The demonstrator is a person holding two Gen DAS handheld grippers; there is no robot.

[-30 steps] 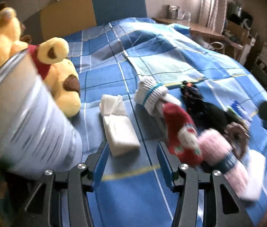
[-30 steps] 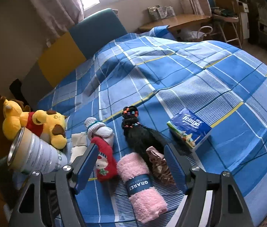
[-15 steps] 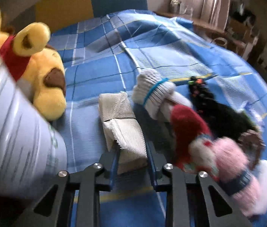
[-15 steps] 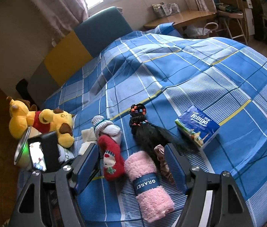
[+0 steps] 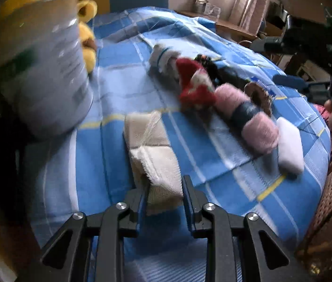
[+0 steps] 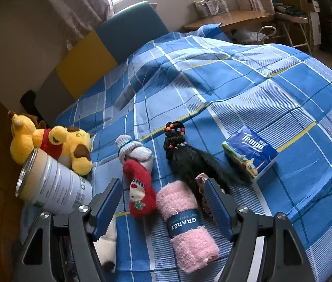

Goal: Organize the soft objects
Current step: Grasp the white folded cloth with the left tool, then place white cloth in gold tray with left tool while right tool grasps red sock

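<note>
Left gripper (image 5: 164, 191), lower centre of the left wrist view, is clamped on the near end of the folded white cloth (image 5: 153, 150), its jaws having just closed from well apart; the cloth, previously flat on the bed (image 5: 123, 87), now hangs toward the tin can (image 5: 46, 70) at upper left. Soft, light, compressible: grip across the folded end. Right gripper (image 6: 163, 202), lower centre of the right wrist view, stands apart, unchanged, above the pink towel roll (image 6: 187, 221).

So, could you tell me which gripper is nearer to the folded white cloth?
Left. The left gripper is shut on the folded white cloth; the right gripper hangs open over the pink towel.
</note>
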